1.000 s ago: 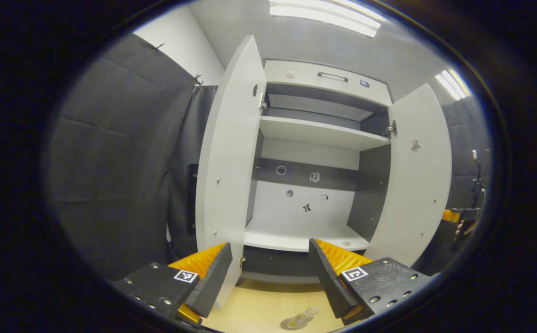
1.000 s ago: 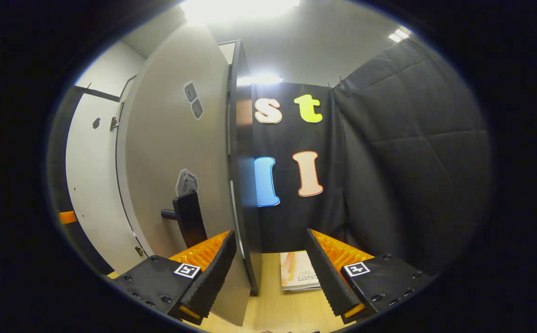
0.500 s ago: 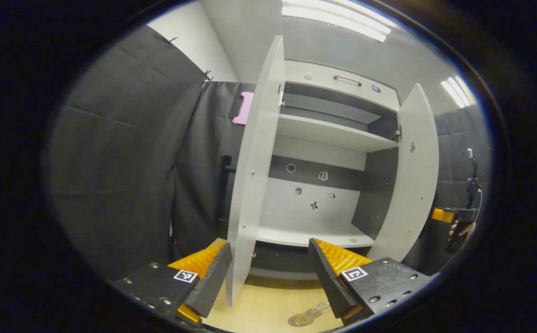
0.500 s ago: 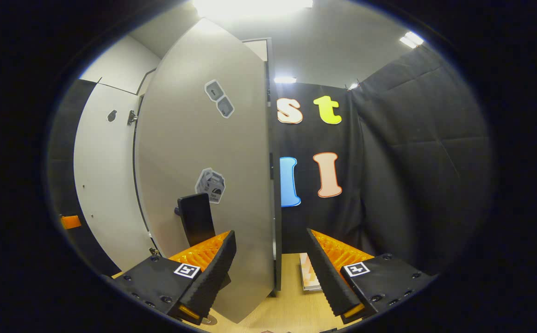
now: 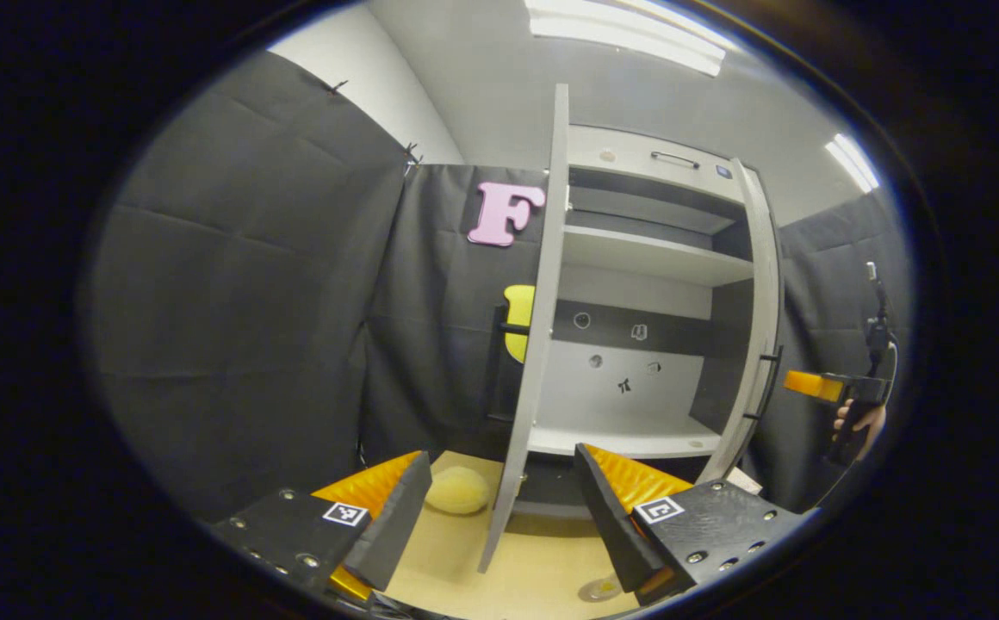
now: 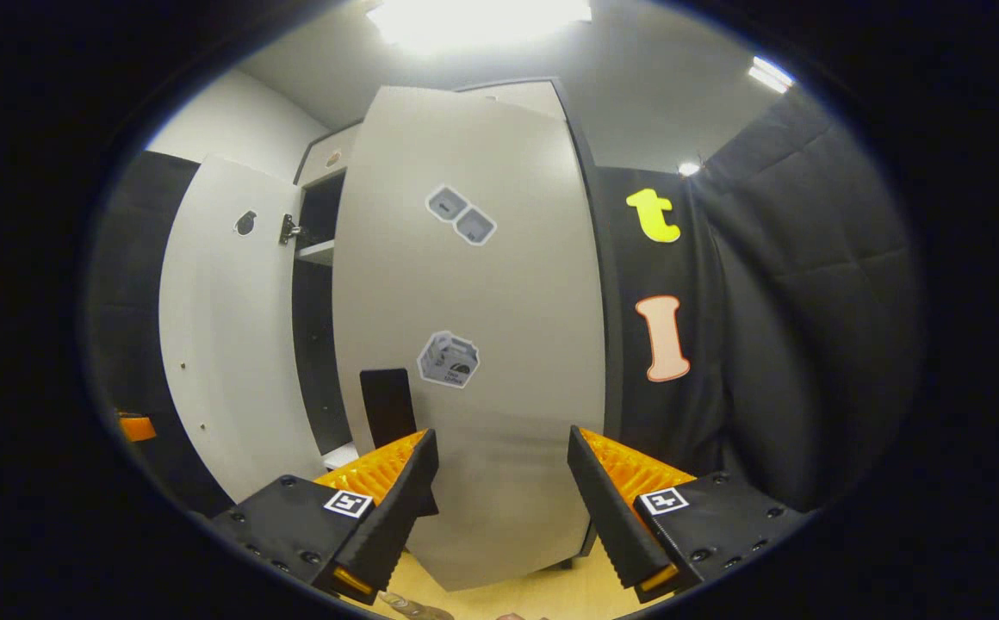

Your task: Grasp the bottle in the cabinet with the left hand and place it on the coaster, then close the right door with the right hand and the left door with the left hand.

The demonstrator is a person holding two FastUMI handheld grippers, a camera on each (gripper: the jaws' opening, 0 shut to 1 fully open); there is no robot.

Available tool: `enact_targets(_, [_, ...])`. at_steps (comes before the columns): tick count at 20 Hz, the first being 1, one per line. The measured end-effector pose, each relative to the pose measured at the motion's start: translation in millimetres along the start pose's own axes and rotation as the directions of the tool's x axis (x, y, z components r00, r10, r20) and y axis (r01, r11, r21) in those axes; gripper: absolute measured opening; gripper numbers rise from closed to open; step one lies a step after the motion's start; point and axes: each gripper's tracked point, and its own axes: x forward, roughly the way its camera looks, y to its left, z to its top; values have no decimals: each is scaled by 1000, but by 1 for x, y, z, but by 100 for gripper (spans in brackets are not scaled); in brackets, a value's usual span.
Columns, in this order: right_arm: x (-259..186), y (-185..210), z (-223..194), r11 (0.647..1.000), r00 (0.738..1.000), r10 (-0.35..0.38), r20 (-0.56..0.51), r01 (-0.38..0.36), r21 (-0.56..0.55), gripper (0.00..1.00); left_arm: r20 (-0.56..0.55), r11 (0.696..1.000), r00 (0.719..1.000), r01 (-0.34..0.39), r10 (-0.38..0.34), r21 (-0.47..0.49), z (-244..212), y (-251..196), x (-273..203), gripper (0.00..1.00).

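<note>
both grippers' fingers (image 5: 396, 517) (image 6: 603, 508) wide apart, empty, right door (image 6: 482, 344) nr right gripper (image 6: 499, 508), left door (image 5: 534, 327) ajar

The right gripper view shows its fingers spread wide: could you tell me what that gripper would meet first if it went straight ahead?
Most likely the outer face of the right cabinet door, which lies directly beyond the open right gripper; how near is unclear.

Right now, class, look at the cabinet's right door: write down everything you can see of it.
The right door is a tall, flat, pale grey panel with a dark edge, smooth like laminated board. Its front carries stickers and a dark handle low near the free edge. It stands upright, swung most of the way shut, a gap still showing the shelves. The right claw is open just before it; whether they touch, I cannot tell.
</note>
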Motion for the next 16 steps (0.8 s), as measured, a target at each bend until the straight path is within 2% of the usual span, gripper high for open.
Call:
enact_targets(2, [0,0,-2,1000,1000,-15,3,15,-19,97,11,1000,1000,-22,22,5,0,17,-1,97])
enact_targets(5, [3,4,-2,999,999,-39,18,38,33,96,11,1000,1000,-22,22,5,-4,32,0,96])
enact_targets(6, [3,6,-4,998,999,-45,9,44,49,92,15,999,999,-32,31,20,-3,40,0,95])
enact_targets(7, [3,7,-7,997,999,-51,2,51,61,96,21,998,999,-43,42,35,-2,49,0,96])
enact_targets(11, [3,9,-13,993,996,-90,-14,91,69,97,46,998,998,-52,51,34,8,71,13,95])
enact_targets(14, [2,8,-18,990,992,-120,-26,122,71,97,46,1000,999,-28,28,-4,9,81,24,98])
enact_targets(16, [-2,6,-22,987,990,-140,-34,143,73,97,33,1000,999,-26,26,4,6,95,31,98])
